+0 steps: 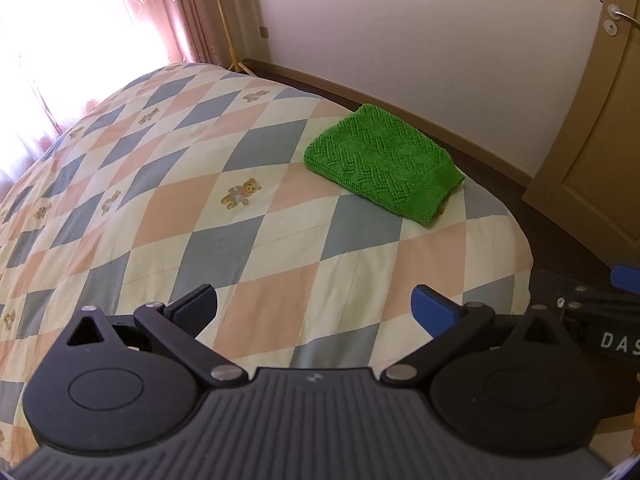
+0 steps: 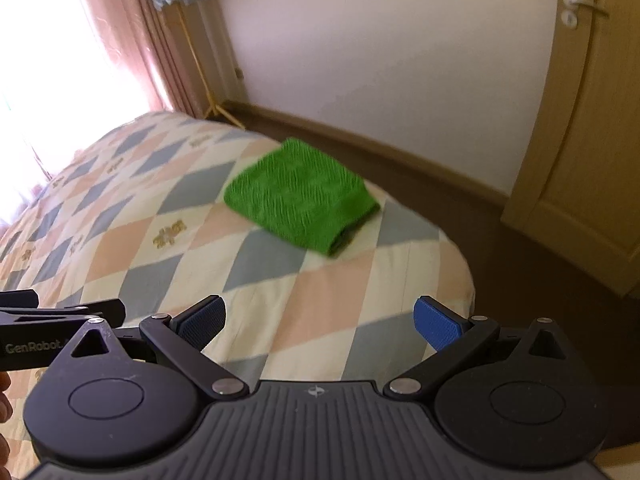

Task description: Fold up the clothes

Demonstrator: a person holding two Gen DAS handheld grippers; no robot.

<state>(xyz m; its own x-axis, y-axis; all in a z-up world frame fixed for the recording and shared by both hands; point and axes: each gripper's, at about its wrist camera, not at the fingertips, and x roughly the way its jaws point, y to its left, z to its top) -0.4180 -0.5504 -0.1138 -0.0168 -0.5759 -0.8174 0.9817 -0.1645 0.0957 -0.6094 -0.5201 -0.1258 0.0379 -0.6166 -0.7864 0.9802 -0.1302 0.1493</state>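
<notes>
Our left gripper (image 1: 314, 312) is spread wide with nothing between its blue pads, hanging above the near end of the bed (image 1: 168, 200). Same story on the right gripper (image 2: 320, 322): jaws fully apart, nothing held, hovering over the quilt near the bed's edge. We can spot the right one poking into the left wrist view at the far right, and the left one showing up at the left edge of the right wrist view, so the two sit side by side.

The green knitted sweater (image 1: 380, 160) is folded into a neat rectangle and lies flat on the checkered quilt, over by the far right side of the bed, close to the edge nearest the wall (image 1: 420, 40). It's well apart from both grippers, nothing touching it. In the right wrist view the sweater (image 2: 300, 196) looks a bit blurry, but it's the same tidy bundle.

The quilt has pink, grey and cream diamonds with little teddy bears (image 1: 240, 194) on it. A pink curtain (image 1: 160, 8) hangs at the bright window, and a wooden door (image 1: 596, 140) stands off to the right.
</notes>
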